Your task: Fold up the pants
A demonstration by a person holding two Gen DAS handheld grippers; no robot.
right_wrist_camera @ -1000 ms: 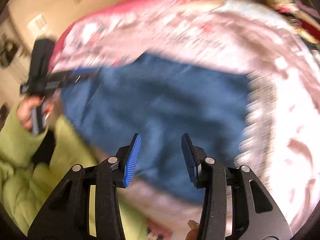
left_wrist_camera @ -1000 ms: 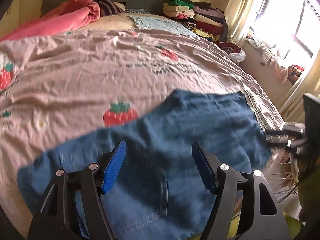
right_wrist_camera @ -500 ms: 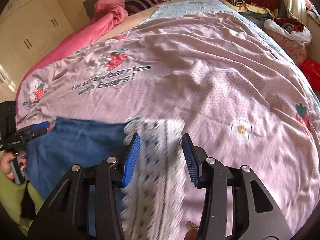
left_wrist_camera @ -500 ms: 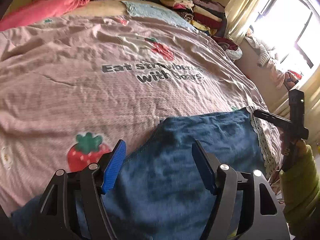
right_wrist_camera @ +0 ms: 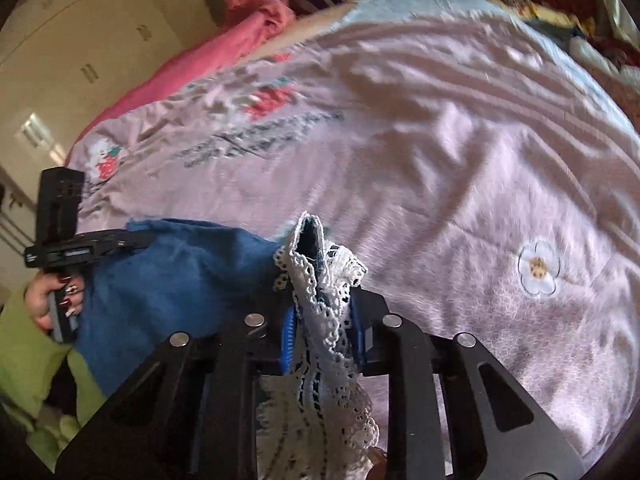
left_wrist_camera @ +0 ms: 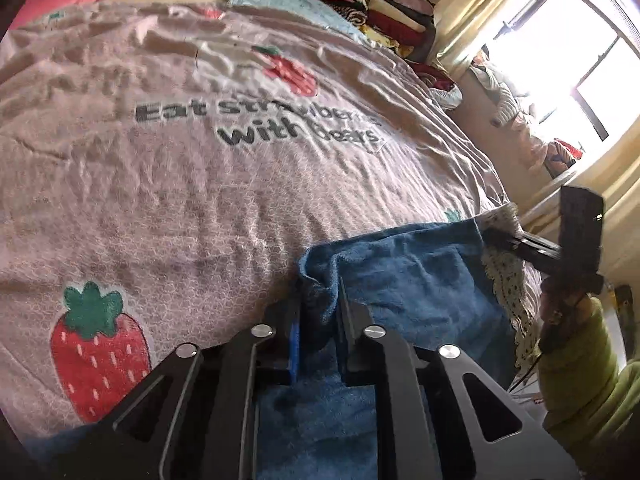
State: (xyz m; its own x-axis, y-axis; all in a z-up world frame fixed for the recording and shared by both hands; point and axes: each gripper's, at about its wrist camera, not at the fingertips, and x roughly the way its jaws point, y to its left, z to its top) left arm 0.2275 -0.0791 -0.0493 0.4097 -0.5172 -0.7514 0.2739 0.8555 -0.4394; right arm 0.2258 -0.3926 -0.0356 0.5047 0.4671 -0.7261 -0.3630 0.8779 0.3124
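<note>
The blue denim pants [left_wrist_camera: 416, 280] lie at the near edge of the bed, with a white lace trim [right_wrist_camera: 324, 280] along one end. My left gripper [left_wrist_camera: 318, 340] is shut on a bunched denim corner at the pants' left end. My right gripper [right_wrist_camera: 324, 336] is shut on the lace-trimmed corner at the other end. Each gripper shows in the other's view: the right one [left_wrist_camera: 520, 246] at the pants' far right corner, the left one [right_wrist_camera: 104, 246] at their left edge. The denim [right_wrist_camera: 180, 280] stretches between them.
The pink strawberry bedspread [left_wrist_camera: 200, 168] covers the bed beyond the pants. A pink blanket [right_wrist_camera: 224, 52] lies at the head. Stacked folded clothes [left_wrist_camera: 376, 4] sit at the far right corner. A window [left_wrist_camera: 572, 80] and a cluttered sill stand to the right.
Both grippers were open above the pants; now both have closed on opposite corners. The views have moved lower and closer to the cloth.
</note>
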